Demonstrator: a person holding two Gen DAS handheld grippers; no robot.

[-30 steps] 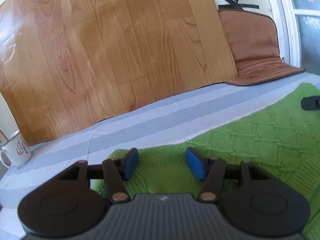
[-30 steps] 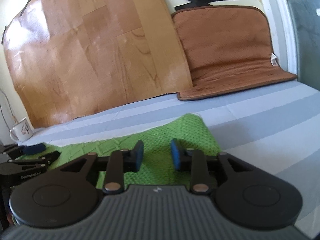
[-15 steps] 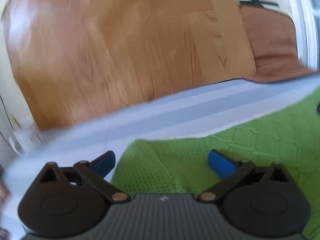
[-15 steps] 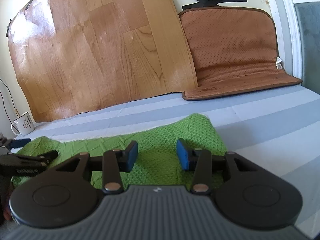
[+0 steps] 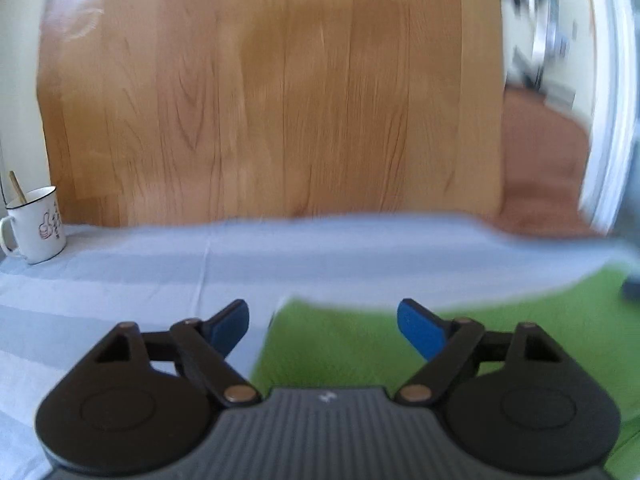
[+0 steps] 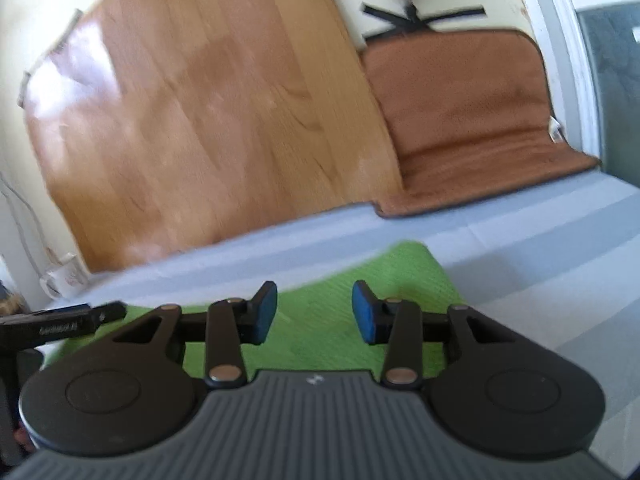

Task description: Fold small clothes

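Left wrist view, blurred: the left gripper (image 5: 323, 322) stands wide, its jaws having just closed in a little from their widest, and nothing is between the pads. Its left pad hangs over the striped sheet (image 5: 140, 276), its right pad over the green knit (image 5: 360, 344), whose near-left corner lies just under the jaws.

Right wrist view: the right gripper (image 6: 315, 308) is about half open, pads apart over the knit's right end, pressing on nothing I can make out. The knit lies flat across the sheet, running left to the other gripper's black finger.

Counted: two grippers, one knit, one white mug (image 5: 34, 226) far left with a stick in it, one wood-grain panel (image 5: 272, 92) leaning on the far wall, one brown mat (image 6: 468, 120) to its right. Nothing lies across the knit except the grippers.
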